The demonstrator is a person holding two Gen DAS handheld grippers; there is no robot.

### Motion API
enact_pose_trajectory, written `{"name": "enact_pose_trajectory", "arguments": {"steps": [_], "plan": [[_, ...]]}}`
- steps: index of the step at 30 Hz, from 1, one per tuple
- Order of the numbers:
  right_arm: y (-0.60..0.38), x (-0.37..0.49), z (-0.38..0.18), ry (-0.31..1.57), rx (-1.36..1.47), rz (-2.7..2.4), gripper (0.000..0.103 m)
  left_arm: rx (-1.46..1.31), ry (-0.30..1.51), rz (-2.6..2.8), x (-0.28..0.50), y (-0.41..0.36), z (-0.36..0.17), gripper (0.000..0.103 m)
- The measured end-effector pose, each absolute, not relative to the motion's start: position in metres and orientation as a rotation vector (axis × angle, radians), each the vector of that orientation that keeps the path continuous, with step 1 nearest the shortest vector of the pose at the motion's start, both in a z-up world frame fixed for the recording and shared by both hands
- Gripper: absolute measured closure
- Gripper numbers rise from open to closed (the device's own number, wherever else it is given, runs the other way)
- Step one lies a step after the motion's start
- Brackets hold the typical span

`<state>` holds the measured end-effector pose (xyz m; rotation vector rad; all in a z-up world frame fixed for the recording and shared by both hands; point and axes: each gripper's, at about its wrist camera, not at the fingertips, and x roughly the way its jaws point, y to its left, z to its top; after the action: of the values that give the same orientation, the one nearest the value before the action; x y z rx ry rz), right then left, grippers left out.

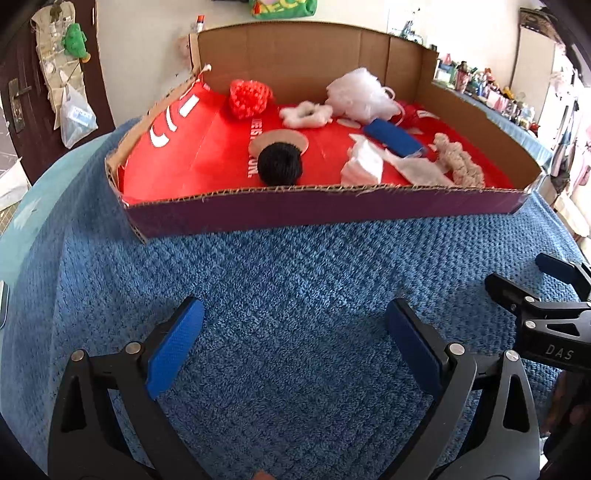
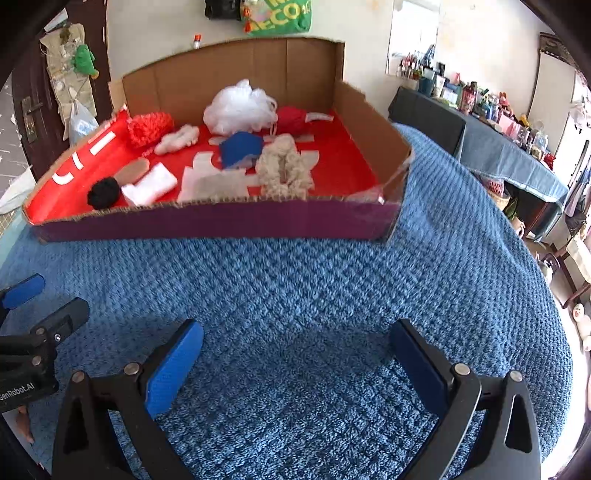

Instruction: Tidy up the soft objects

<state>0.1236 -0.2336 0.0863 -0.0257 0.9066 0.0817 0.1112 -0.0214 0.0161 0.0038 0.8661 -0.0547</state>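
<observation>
Left wrist view: the left gripper (image 1: 295, 354) hovers spread and empty over the nubby blue knitted blanket (image 1: 295, 288), as does the right gripper (image 2: 295, 362) just beside it. Beyond both, a shallow corrugated cardboard tray (image 1: 317, 216) (red glossy floor) holds a black fuzzy pompom (image 1: 279, 163), white mesh bath pouf (image 1: 360, 94), red crocheted ball (image 1: 248, 98), cream braided rope (image 1: 460, 159) and blue rectangular sponge (image 1: 395, 137).

White "DAS" on the black right gripper (image 1: 554, 280) — "GenRobot.AI" on the black left gripper (image 2: 22, 295); "ECO" on the green hanging bag (image 2: 284, 14).
</observation>
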Motion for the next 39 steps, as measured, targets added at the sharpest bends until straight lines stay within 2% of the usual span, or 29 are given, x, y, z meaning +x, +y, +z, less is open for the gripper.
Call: {"name": "enact_pose_trajectory", "arguments": {"steps": [4, 39], "plan": [[-0.233, 0.125, 0.084, 0.919, -0.029, 0.076, 0.000, 0.041, 0.881, -0.028, 0.113, -0.027, 0.013, 0.000], [-0.231, 0.130, 0.081, 0.936, -0.023, 0.081, 0.000, 0.023, 0.892, -0.008, 0.122, -0.029, 0.009, 0.000]]}}
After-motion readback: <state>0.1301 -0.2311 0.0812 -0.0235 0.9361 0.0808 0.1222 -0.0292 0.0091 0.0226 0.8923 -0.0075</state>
